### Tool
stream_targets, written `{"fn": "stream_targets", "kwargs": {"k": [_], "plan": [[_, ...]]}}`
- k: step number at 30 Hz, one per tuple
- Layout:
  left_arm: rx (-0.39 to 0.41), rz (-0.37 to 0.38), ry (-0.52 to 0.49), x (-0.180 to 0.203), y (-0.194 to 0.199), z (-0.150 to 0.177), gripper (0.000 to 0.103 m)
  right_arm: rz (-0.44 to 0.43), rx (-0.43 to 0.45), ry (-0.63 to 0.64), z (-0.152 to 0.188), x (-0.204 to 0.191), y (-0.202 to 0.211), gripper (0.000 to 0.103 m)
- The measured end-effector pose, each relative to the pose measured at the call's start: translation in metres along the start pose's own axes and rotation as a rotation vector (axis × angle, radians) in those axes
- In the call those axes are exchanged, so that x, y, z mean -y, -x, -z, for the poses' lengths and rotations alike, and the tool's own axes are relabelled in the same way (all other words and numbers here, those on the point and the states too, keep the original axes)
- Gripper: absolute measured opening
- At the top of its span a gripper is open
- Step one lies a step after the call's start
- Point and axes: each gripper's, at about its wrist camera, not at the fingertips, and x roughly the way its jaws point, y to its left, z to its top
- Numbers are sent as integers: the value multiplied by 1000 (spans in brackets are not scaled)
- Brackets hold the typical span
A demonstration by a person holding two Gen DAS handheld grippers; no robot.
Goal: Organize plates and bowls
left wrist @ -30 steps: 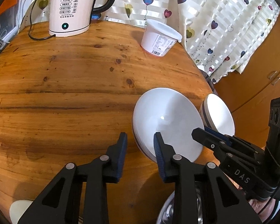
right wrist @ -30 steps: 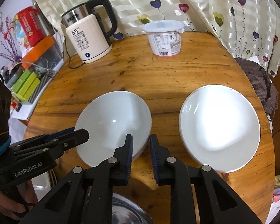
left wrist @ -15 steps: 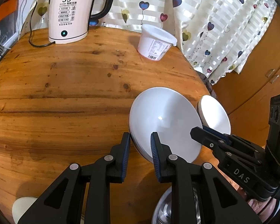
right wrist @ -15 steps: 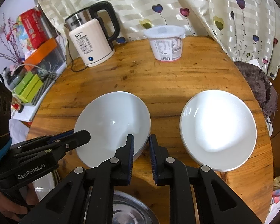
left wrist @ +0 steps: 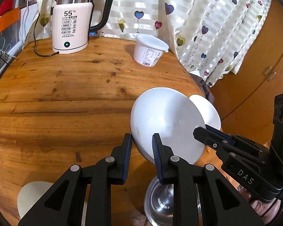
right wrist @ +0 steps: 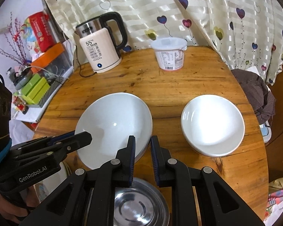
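Observation:
A white deep plate (left wrist: 166,120) (right wrist: 113,120) hangs tilted just above the round wooden table (left wrist: 66,103). My left gripper (left wrist: 141,147) is shut on its near-left rim. My right gripper (right wrist: 143,147) is shut on its near-right rim and reaches in from the right in the left wrist view (left wrist: 200,131). The left gripper (right wrist: 83,137) enters the right wrist view from the left, over the plate's edge. A second white deep plate (right wrist: 213,126) (left wrist: 207,109) rests on the table to the right. Below my fingers stands a steel bowl (right wrist: 137,207) (left wrist: 160,199).
A cream electric kettle (left wrist: 71,32) with its cord and a white lidded tub (left wrist: 149,50) stand at the table's far side by the heart-print curtain (right wrist: 198,9). A pale round disc (left wrist: 34,194) lies near left. A dark cloth (right wrist: 258,98) hangs off the right edge.
The left jaws narrowed onto the plate's rim. Both grippers then rose and drew back with the plate, which has tipped up; the table, kettle and tub look farther away.

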Motion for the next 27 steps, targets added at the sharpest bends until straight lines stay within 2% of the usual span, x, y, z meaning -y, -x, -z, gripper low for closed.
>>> {"fn": "stream_targets", "kwargs": {"k": [11, 27], "plan": [[12, 10, -27, 14, 25, 18, 23, 11, 26, 0, 20, -8, 33, 16], [-20, 8, -54, 33, 42, 56, 24, 13, 13, -20, 61, -9, 61, 16]]}}
